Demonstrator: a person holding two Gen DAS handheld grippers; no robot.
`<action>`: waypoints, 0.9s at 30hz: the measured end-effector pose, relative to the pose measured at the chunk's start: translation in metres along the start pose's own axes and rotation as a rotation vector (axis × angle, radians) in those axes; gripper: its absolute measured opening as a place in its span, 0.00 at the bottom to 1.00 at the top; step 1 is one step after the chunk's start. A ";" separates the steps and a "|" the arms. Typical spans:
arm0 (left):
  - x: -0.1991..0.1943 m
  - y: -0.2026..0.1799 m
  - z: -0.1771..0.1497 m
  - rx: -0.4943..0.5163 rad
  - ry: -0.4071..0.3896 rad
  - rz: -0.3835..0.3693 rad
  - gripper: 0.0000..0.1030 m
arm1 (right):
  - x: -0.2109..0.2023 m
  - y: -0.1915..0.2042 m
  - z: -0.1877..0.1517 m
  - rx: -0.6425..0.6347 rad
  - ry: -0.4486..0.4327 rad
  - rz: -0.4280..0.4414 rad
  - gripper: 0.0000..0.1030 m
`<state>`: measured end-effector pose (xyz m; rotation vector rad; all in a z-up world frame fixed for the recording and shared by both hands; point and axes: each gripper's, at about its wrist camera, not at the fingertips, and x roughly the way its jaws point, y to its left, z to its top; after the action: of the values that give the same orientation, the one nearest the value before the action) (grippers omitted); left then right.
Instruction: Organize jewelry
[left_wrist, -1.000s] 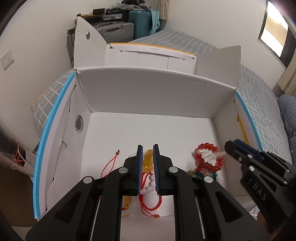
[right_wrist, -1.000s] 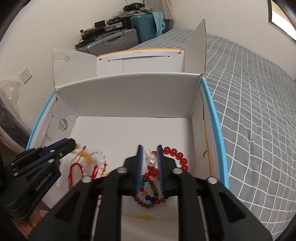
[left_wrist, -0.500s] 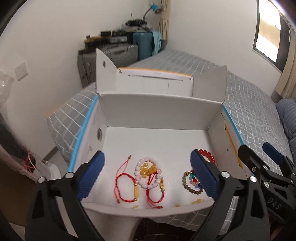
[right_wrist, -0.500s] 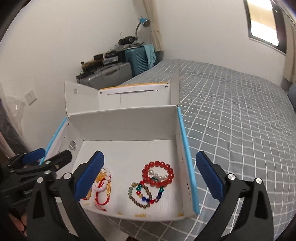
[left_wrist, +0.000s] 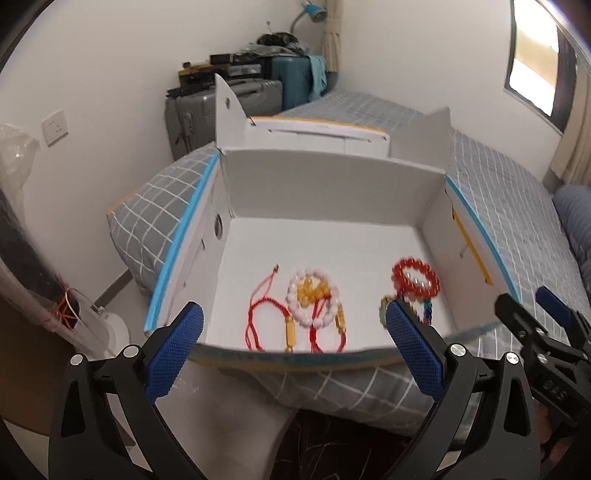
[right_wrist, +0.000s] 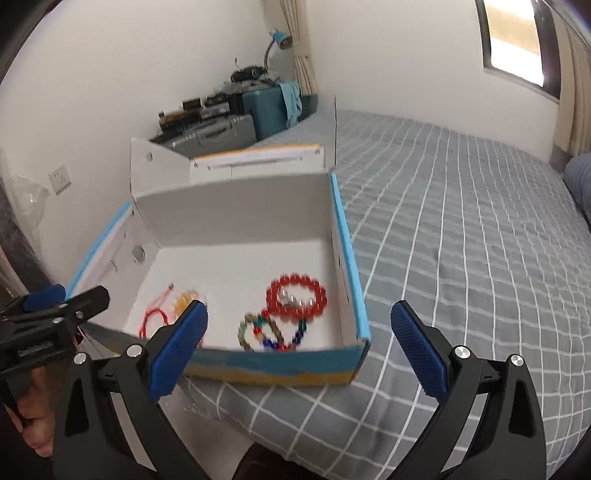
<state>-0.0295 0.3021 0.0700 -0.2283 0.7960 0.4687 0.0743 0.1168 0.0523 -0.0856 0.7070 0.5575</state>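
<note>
An open white box (left_wrist: 332, 192) lies on the bed with the jewelry on its floor. At the left are red cord bracelets with gold tubes (left_wrist: 266, 314). Beside them is a white-pink bead bracelet (left_wrist: 314, 299) around a yellow one. At the right is a red bead bracelet (left_wrist: 415, 282) (right_wrist: 297, 297), and a multicolour bead bracelet (right_wrist: 273, 332) touches it. My left gripper (left_wrist: 293, 306) (right_wrist: 81, 293) is open wide and holds nothing, in front of the box's near edge. My right gripper (right_wrist: 298, 306) (left_wrist: 522, 297) is also open wide and holds nothing, at the box's near right corner.
The grey checked bed cover (right_wrist: 461, 240) stretches away to the right. Suitcases (left_wrist: 221, 103) with clutter on top stand against the far wall. A plastic bag (left_wrist: 22, 155) and a wall socket (left_wrist: 55, 127) are at the left. A person's hand (right_wrist: 33, 428) holds the left gripper.
Both grippers have gone from nearly shut over the bracelets to wide open. Both have drawn back out of the box. The bracelets stay on its floor.
</note>
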 end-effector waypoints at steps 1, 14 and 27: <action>0.000 -0.001 -0.002 0.010 0.003 0.000 0.94 | 0.002 0.001 -0.002 -0.003 0.012 0.002 0.93; -0.005 -0.007 -0.011 0.016 -0.013 -0.003 0.94 | 0.003 0.008 -0.014 -0.030 0.035 -0.006 0.93; -0.002 -0.009 -0.012 0.046 -0.023 0.047 0.94 | 0.010 0.009 -0.017 -0.035 0.059 -0.017 0.93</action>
<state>-0.0340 0.2889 0.0633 -0.1622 0.7900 0.4956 0.0659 0.1245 0.0335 -0.1407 0.7530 0.5526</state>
